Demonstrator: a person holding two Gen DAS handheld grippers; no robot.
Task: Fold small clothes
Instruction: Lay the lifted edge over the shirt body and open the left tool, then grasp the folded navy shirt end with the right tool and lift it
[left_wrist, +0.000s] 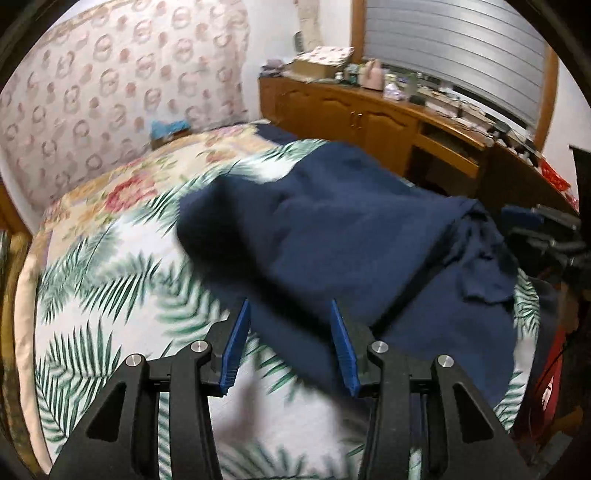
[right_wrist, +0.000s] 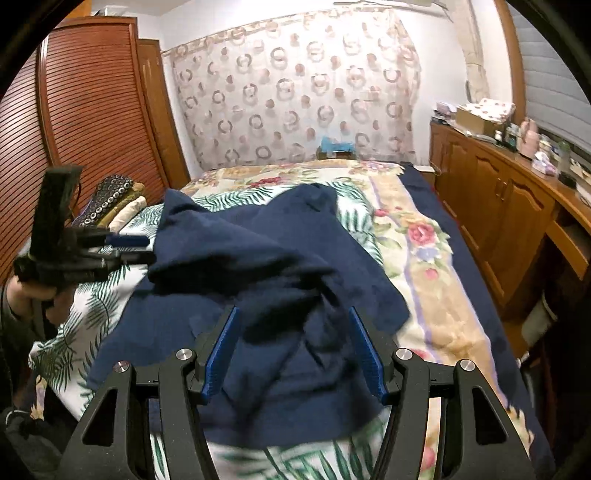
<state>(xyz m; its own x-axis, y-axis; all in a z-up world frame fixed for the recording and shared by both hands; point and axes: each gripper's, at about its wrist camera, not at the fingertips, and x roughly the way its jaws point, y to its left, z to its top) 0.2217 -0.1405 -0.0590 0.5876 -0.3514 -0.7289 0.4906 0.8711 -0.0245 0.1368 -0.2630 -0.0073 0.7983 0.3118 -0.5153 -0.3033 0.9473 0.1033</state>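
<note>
A navy blue garment (left_wrist: 332, 229) lies rumpled on the palm-leaf sheet (left_wrist: 110, 295) of the bed; it also shows in the right wrist view (right_wrist: 266, 280). My left gripper (left_wrist: 291, 306) is open, its blue pads (left_wrist: 236, 343) just above the garment's near edge, nothing between them. My right gripper (right_wrist: 291, 314) is open over the bunched near part of the garment. In the right wrist view the left gripper (right_wrist: 133, 247) is at the garment's left edge.
A floral quilt (right_wrist: 424, 251) covers the bed's far and right side. A wooden cabinet (right_wrist: 498, 206) with clutter runs along the right wall. Rolled cloths (right_wrist: 114, 203) lie by the wooden wardrobe (right_wrist: 81, 110) on the left. A patterned curtain (right_wrist: 295, 92) hangs behind.
</note>
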